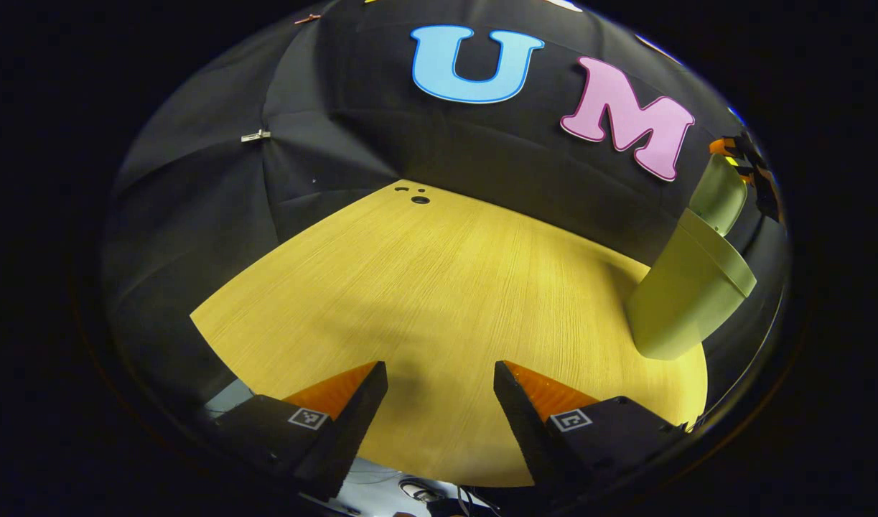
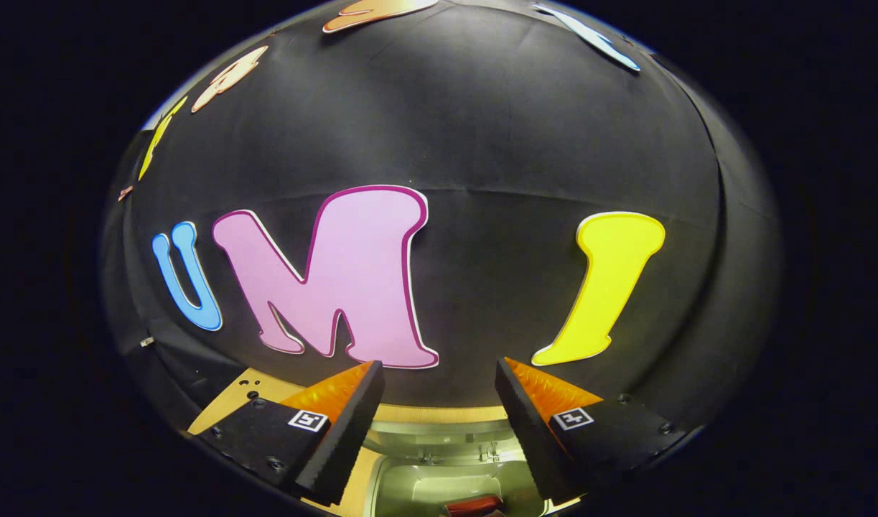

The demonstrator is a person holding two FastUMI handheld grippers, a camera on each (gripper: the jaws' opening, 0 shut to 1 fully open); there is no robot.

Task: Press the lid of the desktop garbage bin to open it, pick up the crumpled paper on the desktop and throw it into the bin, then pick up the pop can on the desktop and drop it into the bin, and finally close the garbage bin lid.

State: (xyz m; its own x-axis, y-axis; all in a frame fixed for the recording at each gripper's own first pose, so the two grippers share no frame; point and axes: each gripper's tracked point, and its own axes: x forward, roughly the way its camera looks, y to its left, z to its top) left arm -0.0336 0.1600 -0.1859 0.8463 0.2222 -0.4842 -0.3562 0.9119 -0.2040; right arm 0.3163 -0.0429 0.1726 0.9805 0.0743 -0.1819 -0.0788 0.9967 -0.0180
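Note:
In the left gripper view the pale green garbage bin (image 1: 686, 287) stands at the right edge of the wooden table (image 1: 439, 287), its lid (image 1: 720, 194) tipped up. My left gripper (image 1: 440, 377) hovers low over the table's near part, open, with nothing between its fingers. The other gripper (image 1: 751, 161) shows above the bin. In the right gripper view my right gripper (image 2: 439, 373) is open just above the open bin (image 2: 439, 477). A red object (image 2: 473, 505), perhaps the pop can, lies inside the bin below the fingers.
Black cloth walls close in the table at the back and left. Small dark holes (image 1: 418, 199) mark the table's far edge. The table's near edge (image 1: 424, 481) lies under the left gripper, with floor and cables below.

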